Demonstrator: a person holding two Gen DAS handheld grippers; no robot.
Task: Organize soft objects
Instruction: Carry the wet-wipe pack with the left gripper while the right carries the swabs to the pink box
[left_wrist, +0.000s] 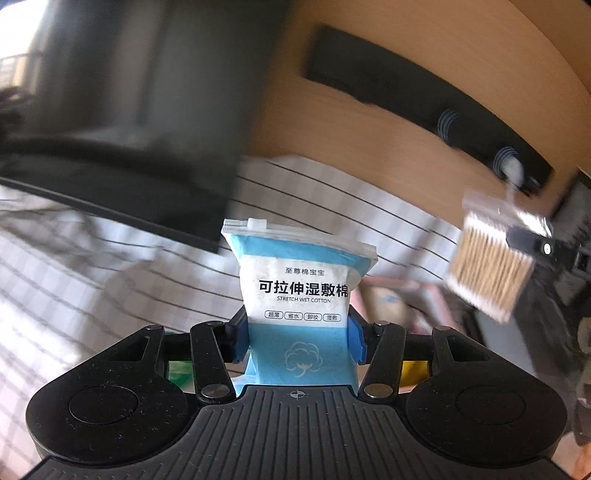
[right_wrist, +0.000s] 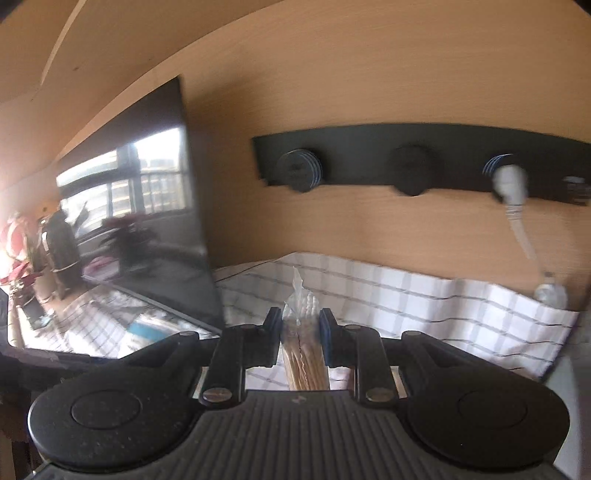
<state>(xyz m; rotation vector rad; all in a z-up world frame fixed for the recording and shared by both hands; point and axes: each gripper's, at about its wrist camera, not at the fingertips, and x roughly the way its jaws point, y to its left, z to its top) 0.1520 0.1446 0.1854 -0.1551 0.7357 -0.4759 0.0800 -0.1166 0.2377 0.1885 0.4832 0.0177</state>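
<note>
My left gripper (left_wrist: 298, 334) is shut on a blue and white zip bag of stretch wet cotton pads (left_wrist: 299, 291), held upright above the checked cloth (left_wrist: 110, 280). My right gripper (right_wrist: 300, 332) is shut on a clear bag of wooden cotton swabs (right_wrist: 303, 350), seen edge-on between the blue pads. The same swab bag (left_wrist: 487, 266) shows in the left wrist view at the right, hanging from the right gripper's fingers (left_wrist: 532, 243), raised above the table.
A dark monitor (right_wrist: 147, 229) stands on the left of the checked cloth (right_wrist: 406, 306). A black power strip (right_wrist: 424, 162) with a white plug (right_wrist: 511, 184) is fixed to the wooden wall. A pinkish box (left_wrist: 402, 299) lies blurred behind the cotton bag.
</note>
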